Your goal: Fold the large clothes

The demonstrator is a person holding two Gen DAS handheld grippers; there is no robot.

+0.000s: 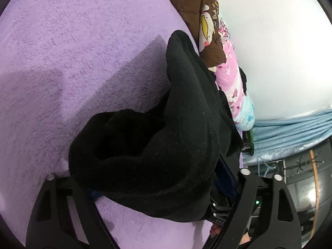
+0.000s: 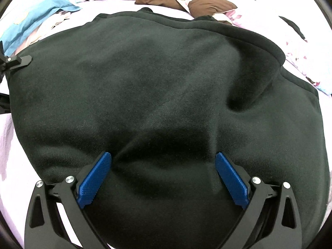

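Fold in progress. The black fleece (image 2: 157, 87) lies spread on the lilac bed (image 1: 72, 51), doubled over at least once, with creases still to smooth. The right tool (image 2: 164, 178) stands released, blue pads (image 2: 94, 179) wide apart and resting on the cloth, pinching nothing. The left tool (image 1: 145, 186) has a thick fold draped between its fingers; its pads are hidden, so a grip cannot be told. Judged roughly midway: further folds and squaring remain.
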